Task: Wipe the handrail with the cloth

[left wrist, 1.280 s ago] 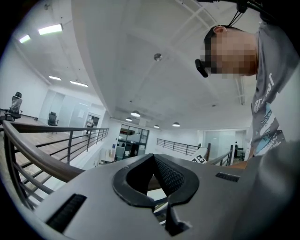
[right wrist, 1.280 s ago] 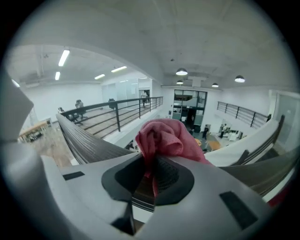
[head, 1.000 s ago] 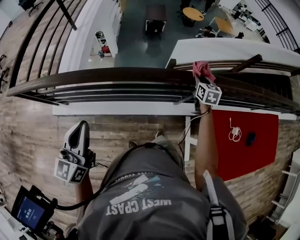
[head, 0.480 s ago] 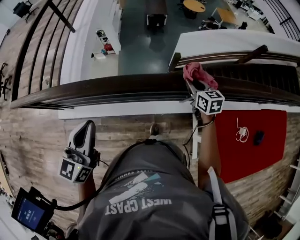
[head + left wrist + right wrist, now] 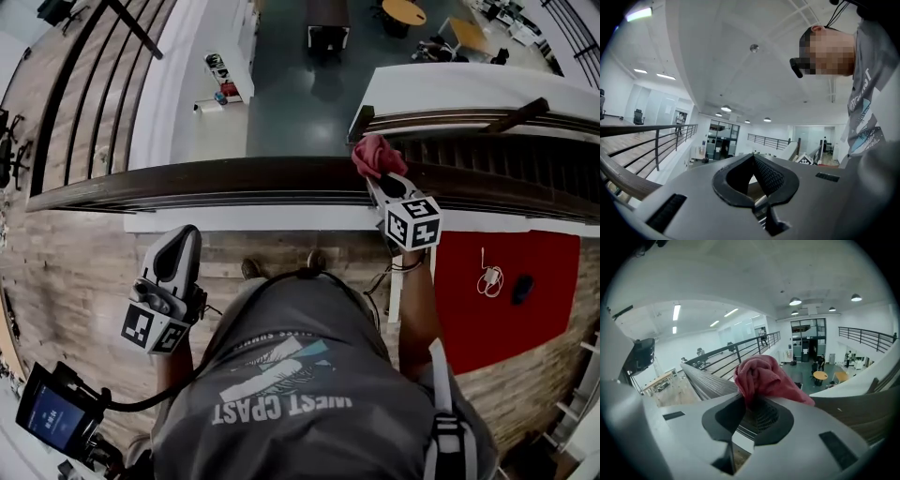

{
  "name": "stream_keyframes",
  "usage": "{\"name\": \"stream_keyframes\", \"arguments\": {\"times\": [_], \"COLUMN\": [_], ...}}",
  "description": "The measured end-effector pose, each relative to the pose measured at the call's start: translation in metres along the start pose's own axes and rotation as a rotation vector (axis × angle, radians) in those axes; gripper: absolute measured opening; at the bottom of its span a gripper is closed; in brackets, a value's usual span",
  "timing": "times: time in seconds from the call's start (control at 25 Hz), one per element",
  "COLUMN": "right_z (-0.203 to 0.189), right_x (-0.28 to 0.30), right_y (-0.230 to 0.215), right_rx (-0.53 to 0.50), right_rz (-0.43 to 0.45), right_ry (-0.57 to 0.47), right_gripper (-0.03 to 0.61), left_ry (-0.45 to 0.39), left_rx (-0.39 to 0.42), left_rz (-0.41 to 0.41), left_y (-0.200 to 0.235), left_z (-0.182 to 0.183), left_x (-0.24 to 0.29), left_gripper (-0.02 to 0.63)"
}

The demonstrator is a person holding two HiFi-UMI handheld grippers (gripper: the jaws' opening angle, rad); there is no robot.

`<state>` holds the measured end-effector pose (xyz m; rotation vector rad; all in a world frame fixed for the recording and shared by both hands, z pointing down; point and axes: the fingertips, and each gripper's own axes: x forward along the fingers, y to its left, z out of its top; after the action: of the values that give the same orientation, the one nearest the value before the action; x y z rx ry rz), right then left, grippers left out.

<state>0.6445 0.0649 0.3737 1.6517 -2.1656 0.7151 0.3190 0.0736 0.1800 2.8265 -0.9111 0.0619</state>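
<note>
A dark wooden handrail (image 5: 206,175) runs left to right across the head view, above a drop to a lower floor. My right gripper (image 5: 375,167) is shut on a bunched pink cloth (image 5: 374,154) that rests on top of the rail, right of centre. In the right gripper view the pink cloth (image 5: 761,377) sticks out from between the jaws, with the handrail (image 5: 705,378) running off to the left behind it. My left gripper (image 5: 175,253) hangs low at the person's left side, away from the rail, jaws shut with nothing in them (image 5: 752,166).
Thin metal bars (image 5: 234,197) run under the handrail. Beyond it lies an open atrium with tables (image 5: 407,11) far below. A red mat (image 5: 492,295) lies on the wooden floor at the right. A small screen device (image 5: 52,417) sits at lower left.
My right gripper has slid the pink cloth leftwards along the top of the handrail. The left gripper has drifted slightly right, staying low.
</note>
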Motion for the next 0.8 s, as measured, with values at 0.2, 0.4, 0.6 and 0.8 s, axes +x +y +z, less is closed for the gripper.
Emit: {"name": "stream_keyframes", "arguments": {"times": [0.2,0.4,0.6,0.8], "right_z": [-0.006,0.021,0.045,0.032], "right_x": [-0.021,0.061,0.109,0.091], "right_y": [-0.028,0.099,0.162,0.138], "right_rx": [0.013,0.012,-0.006,0.056], "right_rz": [-0.125,-0.075,-0.107,-0.151], "right_ry": [0.020,0.039,0.035,0.028], "right_gripper": [0.044,0.044,0.044,0.044], "left_ry": [-0.006,-0.030,-0.064,-0.088], "left_rx": [-0.005,-0.032,-0.053,-0.064], "left_rz": [-0.043,-0.061,-0.094,-0.108], "left_y": [0.002,0.109,0.173,0.180], "left_z": [0.004,0.013,0.019,0.017], "left_x": [-0.003,-0.075,-0.120,-0.141], "left_gripper": [0.006,0.006,0.006,0.006]}}
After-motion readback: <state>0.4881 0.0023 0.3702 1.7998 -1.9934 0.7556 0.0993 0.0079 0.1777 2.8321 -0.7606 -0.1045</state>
